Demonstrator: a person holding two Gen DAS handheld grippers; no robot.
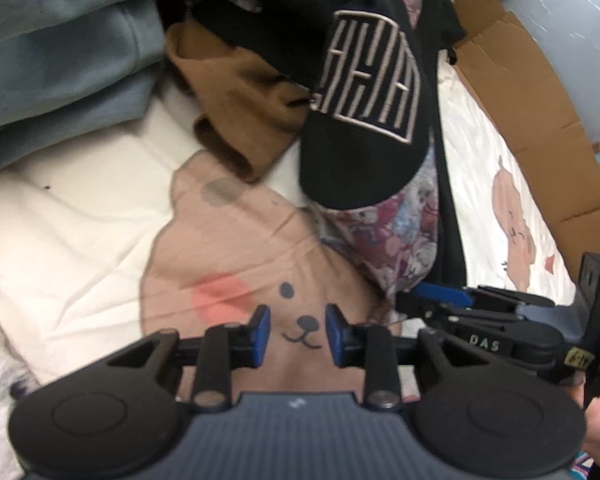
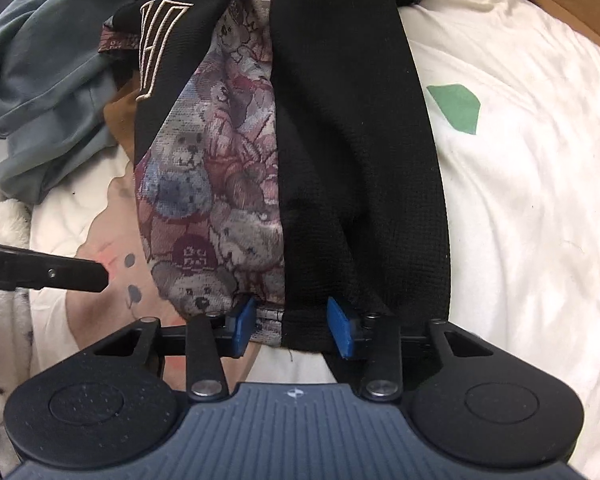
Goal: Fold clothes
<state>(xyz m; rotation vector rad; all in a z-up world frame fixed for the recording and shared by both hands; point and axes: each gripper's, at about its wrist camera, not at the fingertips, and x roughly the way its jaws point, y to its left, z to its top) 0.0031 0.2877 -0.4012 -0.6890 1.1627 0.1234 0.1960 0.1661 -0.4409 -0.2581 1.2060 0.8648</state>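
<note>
right tongs (image 2: 292,322) nearest the lens, blue pads part-way apart and straddling the bottom hem of a black garment with a teddy-bear print lining (image 2: 320,152); cloth plainly between the pads, though hard to say from this angle whether pressed or merely flanked, so no firm grip claimed. long axis of that garment running straight away from the right tongs, up toward the pile at the far end, with the black panel on the right side and the bear-print panel on the left. embroidered block lettering (image 1: 370,76) showing on a folded-over black flap further up.

left tongs (image 1: 298,332) hovering empty, pads about as far apart, over the bear face printed on the cream bedsheet (image 1: 80,220); nothing between them but the sheet below. garment hem lying to the right of the left tongs and just beyond, its bear-print edge reaching down beside the right tongs' finger seen at that side.

beyond: brown garment (image 1: 236,120) and grey-blue garment (image 1: 60,48) heaped at the far left, cardboard (image 1: 540,120) along the right edge of the bed.

judged: right hand nearer and already at the hem; left hand still needing to shift rightward to reach the other hem corner before any spreading or folding along that long axis.
</note>
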